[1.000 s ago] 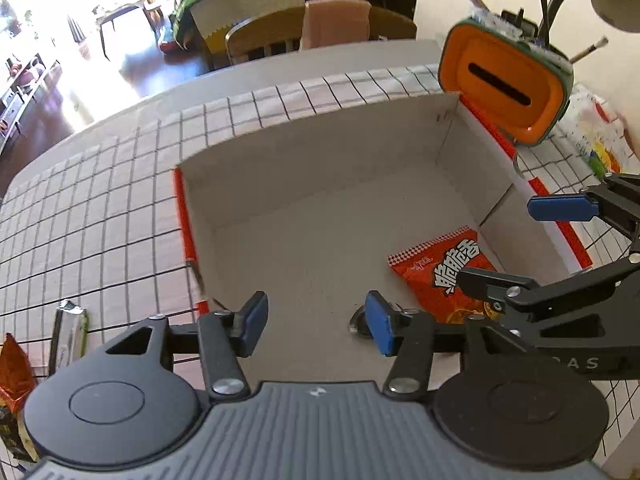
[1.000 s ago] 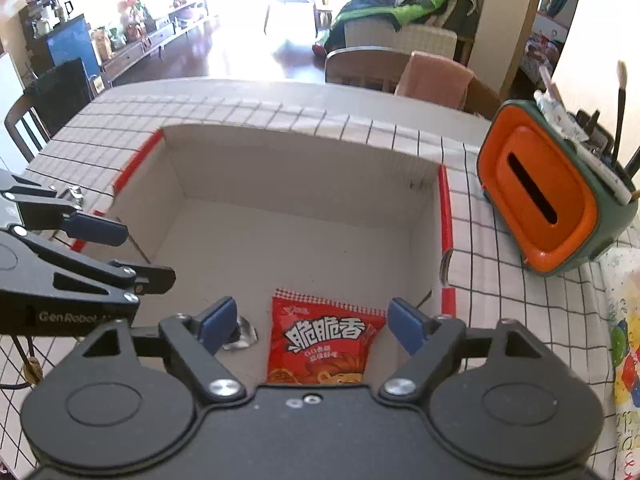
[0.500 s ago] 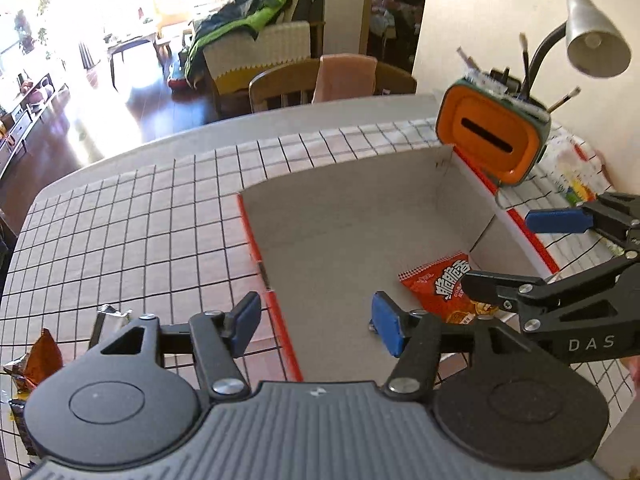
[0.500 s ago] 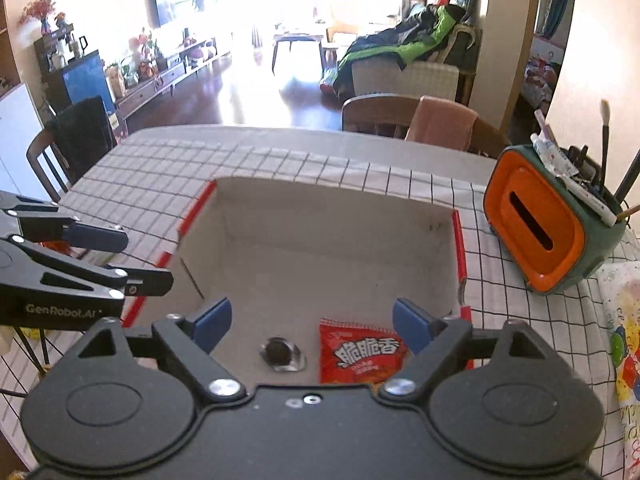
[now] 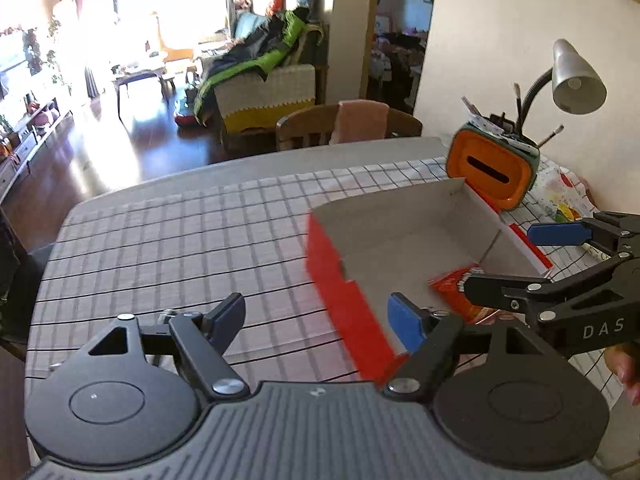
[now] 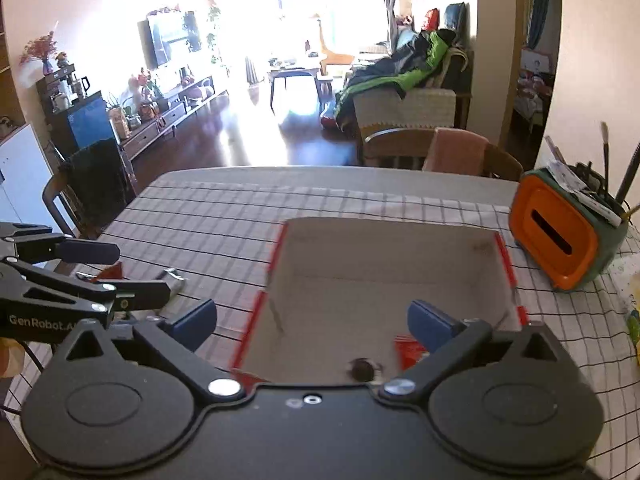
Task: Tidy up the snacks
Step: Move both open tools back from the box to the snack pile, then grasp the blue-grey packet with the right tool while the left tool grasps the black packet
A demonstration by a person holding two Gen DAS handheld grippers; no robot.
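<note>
Snack packet (image 5: 456, 280) in red box (image 6: 276, 256), both grippers' jaws just spreading (nothing between them)

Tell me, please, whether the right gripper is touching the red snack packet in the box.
Apart: the left wrist view shows the right gripper open above the red snack packet in the box, nothing between its fingers.

The right gripper (image 5: 568, 256) reads "DAS", the left gripper (image 6: 92, 272) apparently "GenRobot.A".
</note>
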